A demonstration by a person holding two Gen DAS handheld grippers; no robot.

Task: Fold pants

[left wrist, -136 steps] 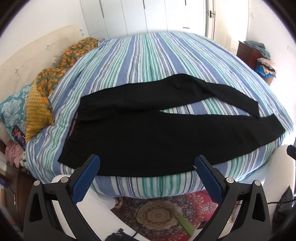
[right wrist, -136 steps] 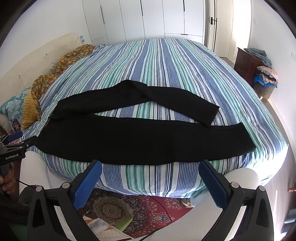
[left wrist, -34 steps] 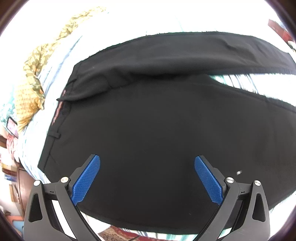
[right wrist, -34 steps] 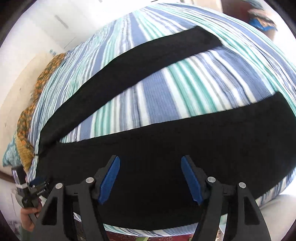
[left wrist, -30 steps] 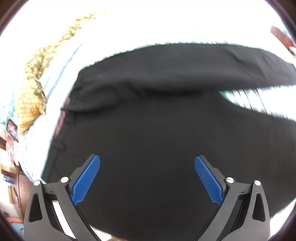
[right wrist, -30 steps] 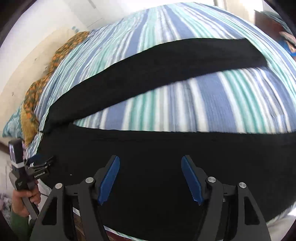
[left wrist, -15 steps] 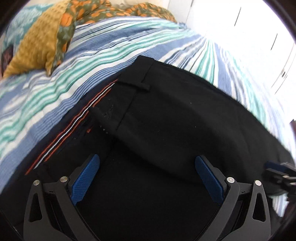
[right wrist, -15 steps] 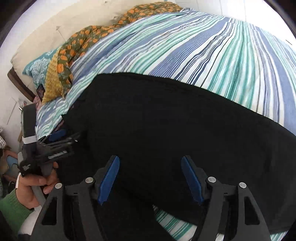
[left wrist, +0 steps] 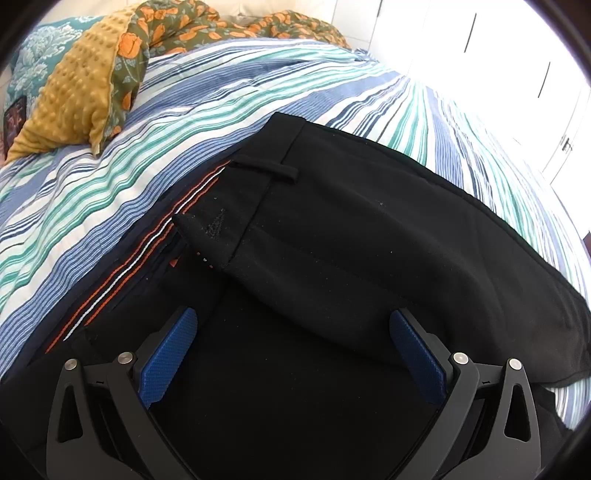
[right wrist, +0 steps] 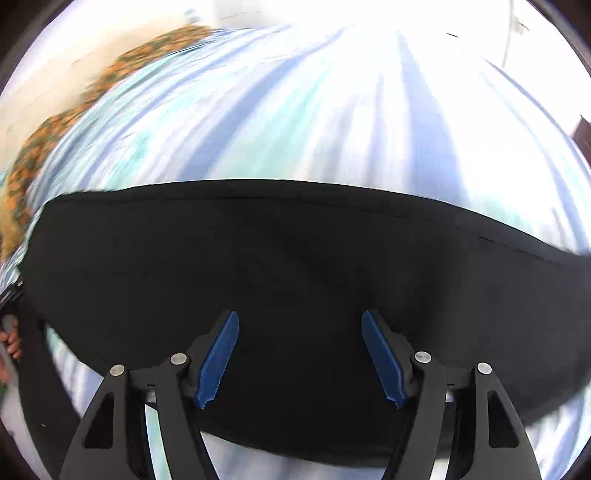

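Matt black cloth pants (left wrist: 332, 236) on a striped woven bedspread (left wrist: 110, 177).

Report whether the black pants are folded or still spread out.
Partly folded: the black pants have one side lying over the other by the waistband. Their legs' ends are out of view.

A home bedroom: a bed (left wrist: 258, 85) spread with a blue, green and white striped cover, a floral blanket (left wrist: 207, 26) and a teal patterned pillow (left wrist: 44, 51) bunched at its head, white wardrobe doors (left wrist: 517, 62) behind.
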